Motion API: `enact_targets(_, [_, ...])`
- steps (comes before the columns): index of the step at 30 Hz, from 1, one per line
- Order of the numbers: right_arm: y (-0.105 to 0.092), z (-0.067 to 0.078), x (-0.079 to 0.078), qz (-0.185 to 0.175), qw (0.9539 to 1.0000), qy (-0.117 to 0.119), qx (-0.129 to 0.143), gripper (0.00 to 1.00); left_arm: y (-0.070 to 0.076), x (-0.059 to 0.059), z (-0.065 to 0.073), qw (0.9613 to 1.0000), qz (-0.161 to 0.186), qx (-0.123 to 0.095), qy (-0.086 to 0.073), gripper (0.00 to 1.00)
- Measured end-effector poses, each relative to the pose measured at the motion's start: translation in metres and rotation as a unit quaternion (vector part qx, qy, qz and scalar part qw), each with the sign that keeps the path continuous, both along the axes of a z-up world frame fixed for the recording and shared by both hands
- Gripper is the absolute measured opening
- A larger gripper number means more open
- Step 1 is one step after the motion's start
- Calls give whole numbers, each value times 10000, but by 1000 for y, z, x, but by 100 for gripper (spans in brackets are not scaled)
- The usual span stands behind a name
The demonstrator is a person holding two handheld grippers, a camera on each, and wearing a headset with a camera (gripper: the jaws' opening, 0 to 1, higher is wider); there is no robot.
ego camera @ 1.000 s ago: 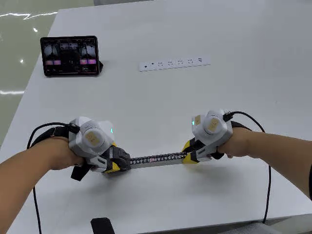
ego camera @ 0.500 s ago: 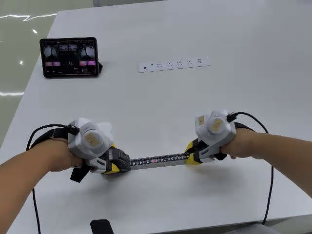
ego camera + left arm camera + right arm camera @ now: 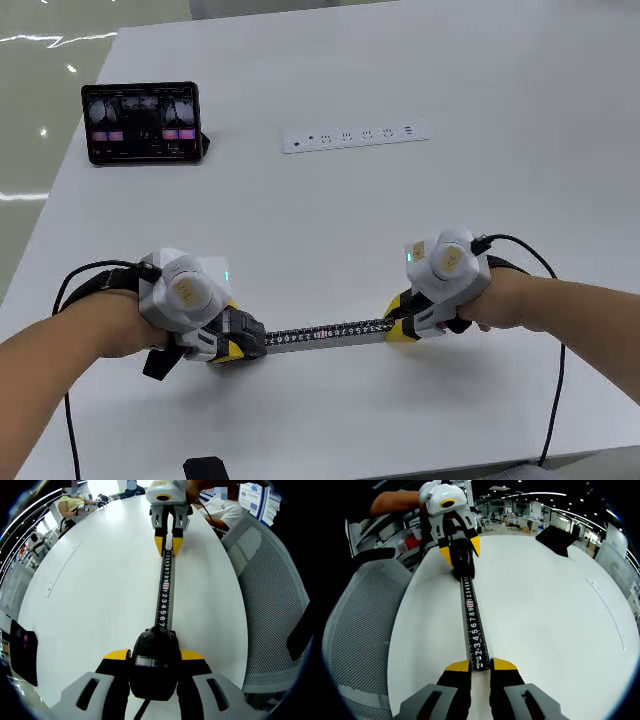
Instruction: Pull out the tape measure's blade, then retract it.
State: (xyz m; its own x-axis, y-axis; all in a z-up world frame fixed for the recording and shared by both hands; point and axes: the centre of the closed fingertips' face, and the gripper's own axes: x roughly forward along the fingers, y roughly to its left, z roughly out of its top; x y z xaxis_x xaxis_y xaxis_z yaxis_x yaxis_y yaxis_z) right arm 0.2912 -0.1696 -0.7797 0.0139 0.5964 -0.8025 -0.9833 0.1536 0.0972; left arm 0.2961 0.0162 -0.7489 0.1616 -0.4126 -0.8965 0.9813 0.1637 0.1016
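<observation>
A black tape measure case [image 3: 243,336] [image 3: 156,662] sits near the table's front edge, and my left gripper [image 3: 232,341] [image 3: 155,656] is shut on it. Its black blade [image 3: 325,331] [image 3: 164,587] [image 3: 472,622] with white numbers runs out to the right, low over the table. My right gripper [image 3: 398,327] [image 3: 480,666] is shut on the blade's end. From the right gripper view, the case [image 3: 463,560] shows at the far end, held between the other gripper's yellow-tipped fingers [image 3: 447,555].
A white power strip [image 3: 355,134] lies across the middle of the white table [image 3: 330,220]. A dark tablet [image 3: 141,122] stands at the far left. Black cables [image 3: 548,340] trail from both hands. A small black object [image 3: 207,468] lies at the front edge. A mesh chair [image 3: 272,600] stands beside the table.
My right gripper has moved a little further right with the blade's end, so more blade is out. The left gripper holds the case in about the same place.
</observation>
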Motion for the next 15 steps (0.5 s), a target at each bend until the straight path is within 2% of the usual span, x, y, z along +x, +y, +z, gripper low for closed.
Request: enact_targets(15, [-10, 0, 2, -68, 10000, 36, 2, 9, 0, 0, 0, 10000, 8, 5, 0, 31])
